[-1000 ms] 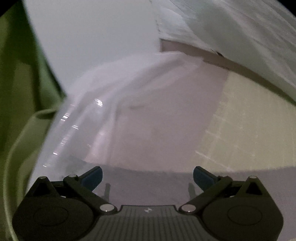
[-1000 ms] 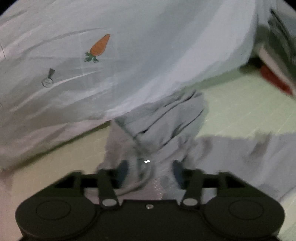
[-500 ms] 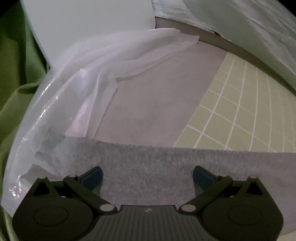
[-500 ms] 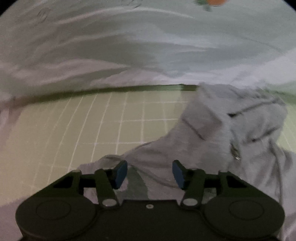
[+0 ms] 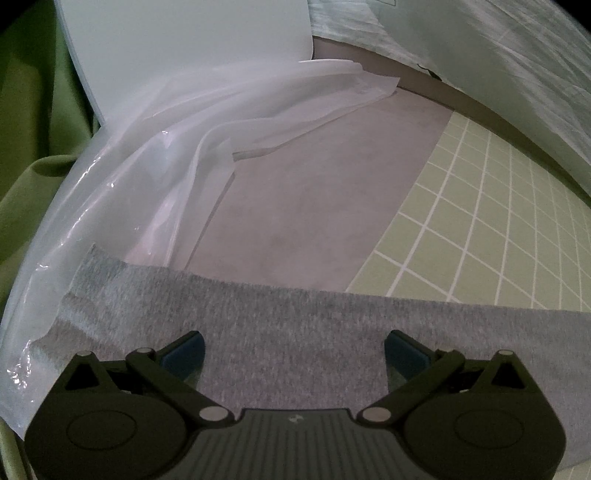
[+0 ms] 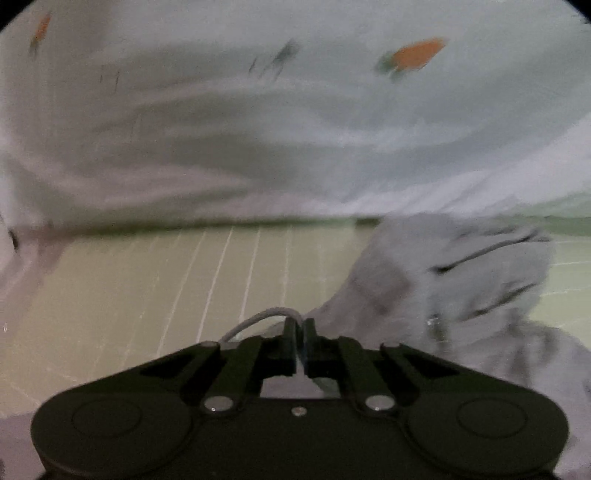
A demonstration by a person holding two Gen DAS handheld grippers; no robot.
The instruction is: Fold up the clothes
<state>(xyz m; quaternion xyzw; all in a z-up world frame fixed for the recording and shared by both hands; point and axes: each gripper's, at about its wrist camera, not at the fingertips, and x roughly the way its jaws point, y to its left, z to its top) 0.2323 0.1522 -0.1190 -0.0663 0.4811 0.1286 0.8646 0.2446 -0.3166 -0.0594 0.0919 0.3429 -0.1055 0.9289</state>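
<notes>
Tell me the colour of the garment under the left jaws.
Heathered grey garment, clearest in the left wrist view.

Green grid mat, carrot-print sheet, dim light

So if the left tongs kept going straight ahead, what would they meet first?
Probably the grey garment, already lying between the open left tongs. Beyond its edge comes the mauve cloth, though depth is unclear.

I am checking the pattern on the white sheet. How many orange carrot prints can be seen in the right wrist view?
2. One carrot print is at the upper right of the white sheet; a blurred second carrot print is at the upper left. Folds may hide more.
</notes>
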